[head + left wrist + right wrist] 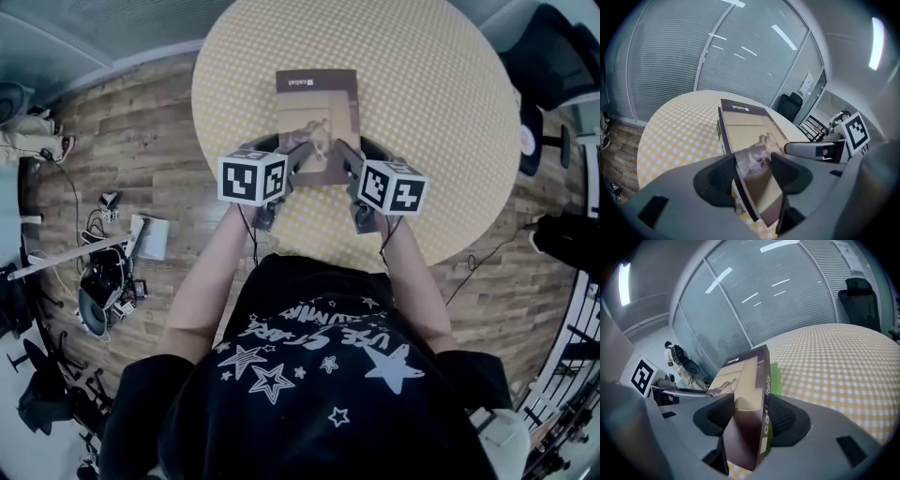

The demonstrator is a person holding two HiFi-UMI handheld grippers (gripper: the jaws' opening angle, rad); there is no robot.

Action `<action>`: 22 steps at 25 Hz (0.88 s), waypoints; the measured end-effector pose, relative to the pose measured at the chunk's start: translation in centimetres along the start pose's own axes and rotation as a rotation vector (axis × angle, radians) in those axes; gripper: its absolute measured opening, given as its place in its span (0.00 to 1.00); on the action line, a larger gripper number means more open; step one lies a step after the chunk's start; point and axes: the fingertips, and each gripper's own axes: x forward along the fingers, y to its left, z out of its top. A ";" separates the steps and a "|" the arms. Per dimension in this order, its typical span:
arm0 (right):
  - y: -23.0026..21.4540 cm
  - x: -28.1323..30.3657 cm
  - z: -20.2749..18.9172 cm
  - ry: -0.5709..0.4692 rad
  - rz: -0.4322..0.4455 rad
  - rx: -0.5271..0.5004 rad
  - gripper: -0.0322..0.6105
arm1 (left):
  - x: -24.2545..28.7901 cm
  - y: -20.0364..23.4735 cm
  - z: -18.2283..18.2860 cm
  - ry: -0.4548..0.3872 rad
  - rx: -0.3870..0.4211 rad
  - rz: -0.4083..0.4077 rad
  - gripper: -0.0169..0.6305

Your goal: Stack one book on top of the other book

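Left hand-held gripper (753,168) clamped; right (751,414) likewise

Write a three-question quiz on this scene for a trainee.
1. True or false: only the left hand-held gripper grips the brown book.
2. The table has a cloth that is: A plain white; B yellow checked; C red striped.
3. Fill in: the second book, beneath the brown one, is ___ in colour.

Key
1. False: the right hand-held gripper is clamped on it too.
2. B.
3. Green.
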 end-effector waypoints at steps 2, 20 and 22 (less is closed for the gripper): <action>-0.2 0.5 -0.1 0.007 -0.008 0.003 0.42 | 0.6 0.4 -0.2 0.015 -0.004 -0.011 0.40; -1.1 2.1 -0.7 0.048 -0.023 0.036 0.42 | 2.5 1.5 -0.7 0.036 -0.063 -0.067 0.41; -1.1 2.1 -0.7 0.043 -0.022 0.032 0.42 | 2.6 1.4 -0.7 0.030 -0.060 -0.067 0.41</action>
